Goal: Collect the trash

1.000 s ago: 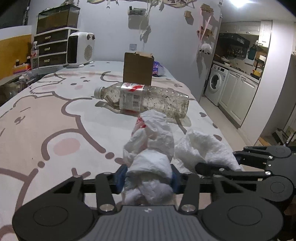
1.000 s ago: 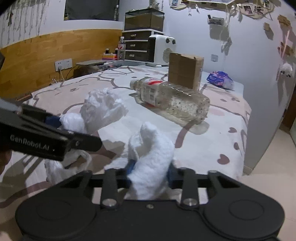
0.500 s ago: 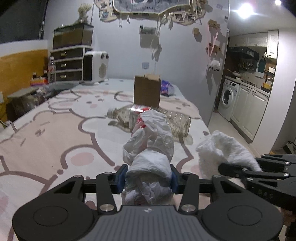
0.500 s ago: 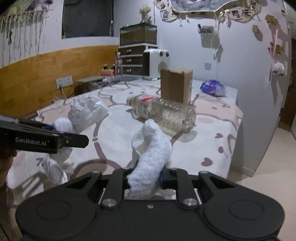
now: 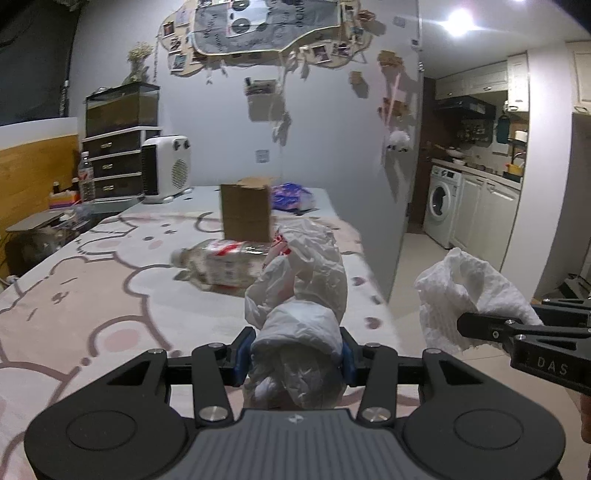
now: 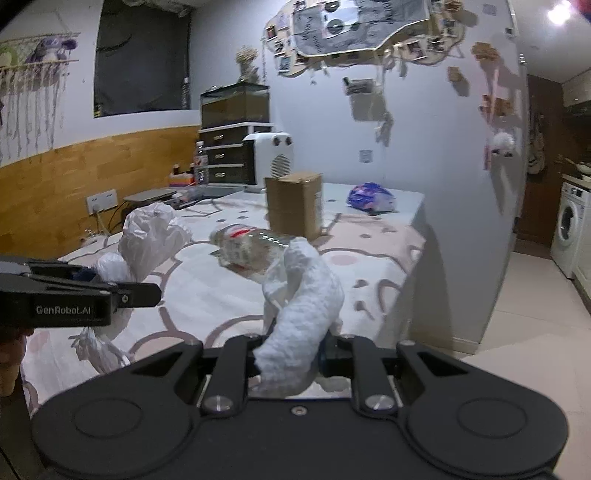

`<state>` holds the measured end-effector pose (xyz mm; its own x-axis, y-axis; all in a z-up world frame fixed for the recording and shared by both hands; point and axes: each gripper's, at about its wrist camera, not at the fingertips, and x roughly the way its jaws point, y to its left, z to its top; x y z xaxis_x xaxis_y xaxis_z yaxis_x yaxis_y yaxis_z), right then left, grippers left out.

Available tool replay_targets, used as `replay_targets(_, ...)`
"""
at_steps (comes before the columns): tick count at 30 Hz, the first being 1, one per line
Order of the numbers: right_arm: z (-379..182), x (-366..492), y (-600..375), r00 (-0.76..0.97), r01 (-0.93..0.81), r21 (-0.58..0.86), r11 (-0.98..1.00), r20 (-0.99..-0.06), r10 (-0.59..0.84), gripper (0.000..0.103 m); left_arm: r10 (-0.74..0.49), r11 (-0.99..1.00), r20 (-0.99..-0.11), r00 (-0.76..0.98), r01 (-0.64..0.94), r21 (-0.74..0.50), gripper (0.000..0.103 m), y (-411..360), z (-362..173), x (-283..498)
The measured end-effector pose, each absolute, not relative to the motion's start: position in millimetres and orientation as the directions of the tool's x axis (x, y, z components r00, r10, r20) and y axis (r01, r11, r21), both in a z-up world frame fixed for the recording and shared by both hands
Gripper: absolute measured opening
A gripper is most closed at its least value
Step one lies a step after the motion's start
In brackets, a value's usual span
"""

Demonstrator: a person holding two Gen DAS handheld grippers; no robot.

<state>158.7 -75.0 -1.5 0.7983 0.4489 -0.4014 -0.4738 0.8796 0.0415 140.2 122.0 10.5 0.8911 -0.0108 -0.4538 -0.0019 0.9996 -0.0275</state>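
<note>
A home: cartoon-print bed (image 5: 92,295), washing machine (image 5: 441,206), photo-decked wall (image 6: 369,33).

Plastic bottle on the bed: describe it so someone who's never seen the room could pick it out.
Start at the bed with the pink cartoon-print cover, then find the brown cardboard box standing upright on it. Directly in front of the box lies the plastic bottle, on its side. It is the only clear item there, with a red-and-white label, unlike the opaque box and the purple packet behind.
</note>
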Motion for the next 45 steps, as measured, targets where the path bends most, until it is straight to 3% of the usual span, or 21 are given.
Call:
replay_targets(22,-20.3,137.2,-218.0,0.871,-0.262,0.060,0.963,-0.415,0.263,0.019,-0.189,0.981,-0.491,0.850,0.182,-0.063,0.047,-20.1,-21.0,165.7)
replay_targets(31,-57.5,137.9,-265.3,0.861,-0.172,0.053,0.984,-0.478,0.176,0.019,-0.245,0.967,-0.558,0.793,0.241,-0.082,0.047,-75.4,-64.7,185.2)
replay_targets(45,-157.6,166.5,-323.8,0.753,-0.047,0.104,0.993,-0.650,0.104,0.019,-0.209,0.973,-0.717,0.665,0.212,-0.086,0.047,-132.6,-165.0,238.6)
